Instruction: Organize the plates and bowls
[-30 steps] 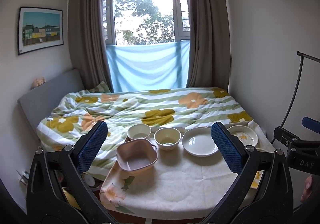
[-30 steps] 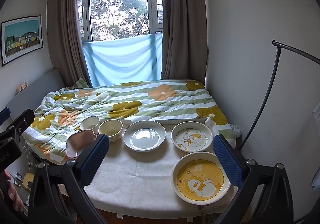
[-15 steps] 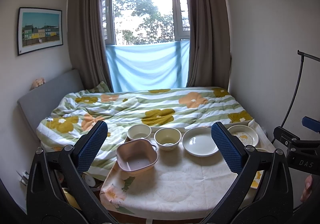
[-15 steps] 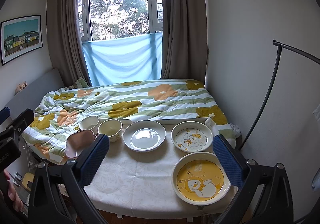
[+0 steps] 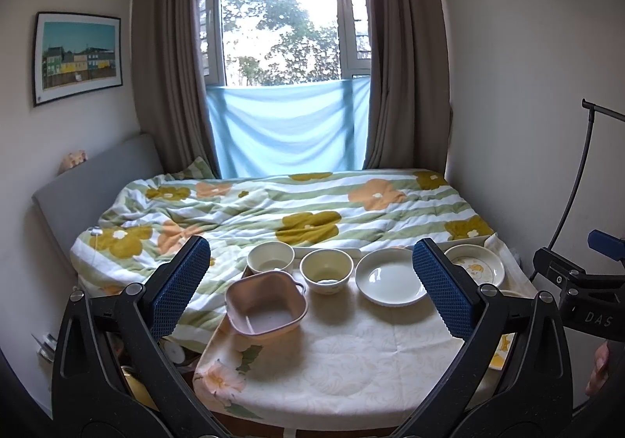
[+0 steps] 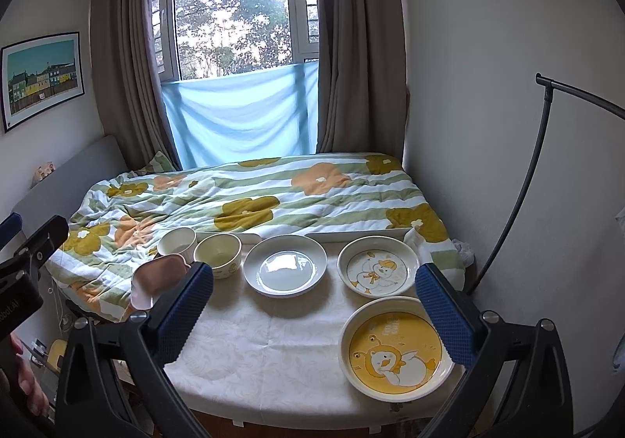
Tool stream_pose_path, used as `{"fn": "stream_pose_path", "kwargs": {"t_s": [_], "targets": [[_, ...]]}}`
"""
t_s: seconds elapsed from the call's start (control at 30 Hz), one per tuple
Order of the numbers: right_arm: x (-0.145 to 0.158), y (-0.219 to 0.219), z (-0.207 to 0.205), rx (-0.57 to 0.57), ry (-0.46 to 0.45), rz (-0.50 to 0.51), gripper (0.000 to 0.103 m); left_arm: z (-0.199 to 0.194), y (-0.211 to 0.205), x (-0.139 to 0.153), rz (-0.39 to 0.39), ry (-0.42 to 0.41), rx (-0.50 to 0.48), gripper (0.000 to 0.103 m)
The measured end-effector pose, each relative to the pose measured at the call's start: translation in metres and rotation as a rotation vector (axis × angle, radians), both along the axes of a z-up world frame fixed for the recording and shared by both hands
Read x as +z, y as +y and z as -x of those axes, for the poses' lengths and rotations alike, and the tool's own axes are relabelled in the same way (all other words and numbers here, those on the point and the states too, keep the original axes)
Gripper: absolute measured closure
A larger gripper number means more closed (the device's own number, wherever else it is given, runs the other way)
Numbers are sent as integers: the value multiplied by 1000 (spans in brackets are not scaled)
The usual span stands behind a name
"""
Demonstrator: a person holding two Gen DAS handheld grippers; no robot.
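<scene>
- Nothing is stacked yet: your 3 bowls, pink square bowl [image 5: 266,306], white bowl [image 5: 270,257] and cream bowl [image 5: 326,269], sit separately at the table's [image 6: 273,352] left.
- 3 plates, white plate [image 6: 285,264], duck plate [image 6: 378,265] and yellow plate [image 6: 395,353], lie apart on the right.
- Your left gripper [image 5: 312,289] and right gripper [image 6: 316,317] hover spread wide, holding nothing; all sorting remains.

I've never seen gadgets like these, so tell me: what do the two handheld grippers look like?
Each is a black, angular frame with silver bolts at the joints, ending in two fingers faced with dark blue, dimpled pads. The left gripper and right gripper look alike. White lettering, partly readable as "DAS", marks the right gripper's body in the left view. No cables or sleeves show.
</scene>
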State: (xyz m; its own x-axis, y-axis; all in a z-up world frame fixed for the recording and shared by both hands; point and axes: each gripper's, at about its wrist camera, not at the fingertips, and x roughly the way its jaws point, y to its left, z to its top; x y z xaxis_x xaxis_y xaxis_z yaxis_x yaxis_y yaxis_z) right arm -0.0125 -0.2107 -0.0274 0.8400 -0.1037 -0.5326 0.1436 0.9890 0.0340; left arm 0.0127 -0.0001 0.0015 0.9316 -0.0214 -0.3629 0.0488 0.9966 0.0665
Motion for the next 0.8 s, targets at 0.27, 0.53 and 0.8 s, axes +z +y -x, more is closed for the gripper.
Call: {"fn": "stream_pose_path", "kwargs": {"t_s": [0.27,0.53,0.8], "targets": [[-3,6,-6,-3,3,-3,0,-2,-4,-2,6,5,-11,0],[-8,-10,-7,-82,53,-35,0,-31,-23,-5,-4,79,-130,0],[-54,-75,11,-293,192,-144,0,-82,-92,-53,-44,216,-419,0]]}}
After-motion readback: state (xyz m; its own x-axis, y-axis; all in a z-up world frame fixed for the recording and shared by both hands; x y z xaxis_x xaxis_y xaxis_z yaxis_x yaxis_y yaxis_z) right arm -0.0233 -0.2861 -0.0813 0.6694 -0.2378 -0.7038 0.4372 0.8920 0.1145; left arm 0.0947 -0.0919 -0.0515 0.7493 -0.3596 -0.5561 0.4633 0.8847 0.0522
